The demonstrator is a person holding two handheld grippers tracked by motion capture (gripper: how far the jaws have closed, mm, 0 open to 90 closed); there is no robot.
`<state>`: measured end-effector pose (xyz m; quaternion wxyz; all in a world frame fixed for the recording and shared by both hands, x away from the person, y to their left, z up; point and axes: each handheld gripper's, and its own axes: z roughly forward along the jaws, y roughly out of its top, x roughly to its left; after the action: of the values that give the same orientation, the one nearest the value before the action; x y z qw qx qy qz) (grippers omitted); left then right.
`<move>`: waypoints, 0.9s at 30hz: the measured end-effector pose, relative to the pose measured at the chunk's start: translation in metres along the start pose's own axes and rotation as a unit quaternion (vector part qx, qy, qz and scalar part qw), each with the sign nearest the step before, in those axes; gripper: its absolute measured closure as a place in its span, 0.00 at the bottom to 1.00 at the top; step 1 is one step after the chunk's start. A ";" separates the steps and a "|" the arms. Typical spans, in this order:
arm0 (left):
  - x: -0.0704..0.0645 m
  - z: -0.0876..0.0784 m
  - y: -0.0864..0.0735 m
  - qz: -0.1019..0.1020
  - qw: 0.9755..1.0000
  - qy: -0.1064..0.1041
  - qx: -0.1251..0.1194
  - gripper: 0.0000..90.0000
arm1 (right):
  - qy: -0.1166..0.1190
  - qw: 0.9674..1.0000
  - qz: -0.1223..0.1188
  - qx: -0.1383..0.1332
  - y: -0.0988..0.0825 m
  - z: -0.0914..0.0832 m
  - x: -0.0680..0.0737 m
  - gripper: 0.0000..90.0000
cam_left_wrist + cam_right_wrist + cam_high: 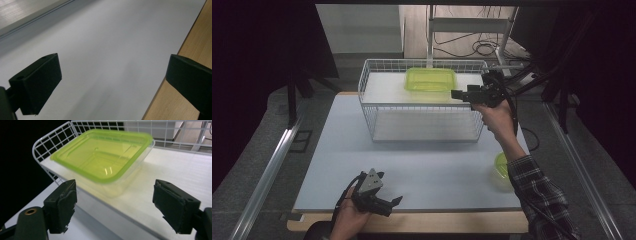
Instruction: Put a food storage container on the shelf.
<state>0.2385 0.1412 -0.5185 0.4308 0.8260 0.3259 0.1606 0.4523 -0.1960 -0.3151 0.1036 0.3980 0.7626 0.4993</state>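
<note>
**A:** Where is the clear rectangular plastic box with the lime-green lid?

**B:** On the white upper shelf of the white wire-mesh basket rack, toward the back and right of the middle. In the right gripper view the box lies askew, one long side close to the rounded mesh corner, the near corner a little way in from the shelf's front edge.

**A:** And the right gripper?

**B:** At the rack's right end, level with the shelf, pointing left toward the box. Its jaws are spread and released; nothing sits between them, and the box lies ahead of the pads, apart from them.

**A:** Any room around it?

**B:** Bare shelf stretches to the right of the box. The mesh wall closes the far side and the left end.

**A:** The left gripper?

**B:** Low at the near edge of the pale grey table mat, jaws wide and empty. Its own view shows one jaw over the mat and the other over the wooden table rim. The mat between it and the rack is open.

**A:** Anything else?

**B:** A second lime-green container near the mat's right edge, partly behind the checked sleeve.
</note>
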 end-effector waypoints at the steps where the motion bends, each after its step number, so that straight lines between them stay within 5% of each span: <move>1: -0.001 0.000 0.000 0.005 1.000 0.001 0.001 0.00 | 0.002 1.000 -0.009 0.002 -0.005 -0.003 0.002 0.19; 15: -0.002 0.003 0.000 0.013 1.000 0.003 0.016 0.00 | 0.005 0.997 -0.079 0.021 -0.046 -0.025 0.013 0.12; 27: -0.003 0.003 0.000 0.017 1.000 0.009 0.021 0.00 | 0.001 0.996 -0.091 0.024 -0.084 -0.042 0.019 0.10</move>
<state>0.2383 0.1372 -0.5201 0.4079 0.8389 0.3186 0.1687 0.3746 -0.2263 -0.3613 0.1384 0.3291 0.8075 0.4696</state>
